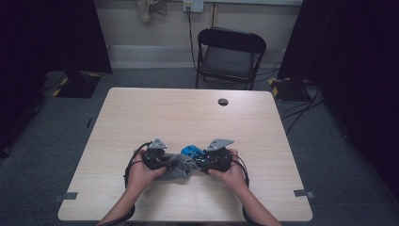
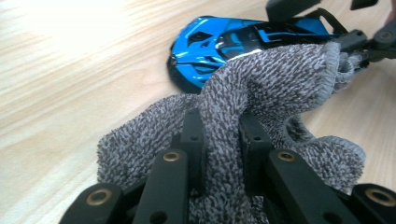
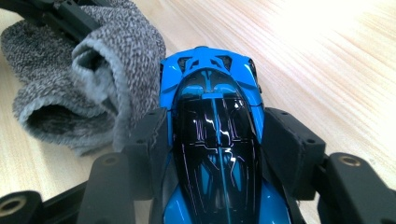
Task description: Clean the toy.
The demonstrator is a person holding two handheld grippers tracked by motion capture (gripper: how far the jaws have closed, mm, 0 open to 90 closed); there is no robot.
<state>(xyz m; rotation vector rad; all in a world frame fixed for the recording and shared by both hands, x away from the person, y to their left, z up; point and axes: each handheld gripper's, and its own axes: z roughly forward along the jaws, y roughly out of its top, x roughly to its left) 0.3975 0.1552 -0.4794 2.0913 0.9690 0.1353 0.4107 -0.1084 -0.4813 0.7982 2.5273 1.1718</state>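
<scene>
A blue and black toy car [image 3: 210, 135] sits between the jaws of my right gripper [image 3: 217, 135], which is shut on its sides; the car's nose points away from that camera. A grey knitted cloth [image 2: 261, 93] is pinched in my left gripper [image 2: 219, 140], and its free end drapes over the car [image 2: 219, 46]. In the high view both grippers meet near the table's front middle, the left gripper [image 1: 165, 161] beside the cloth [image 1: 179, 165] and the right gripper [image 1: 204, 162] with the car [image 1: 192, 151] at its tip.
The pale wooden table [image 1: 188, 117] has a round cable hole [image 1: 223, 101] at the back right. A black folding chair [image 1: 229, 56] stands behind the table. Dark curtains hang on both sides, with cables on the floor at the right.
</scene>
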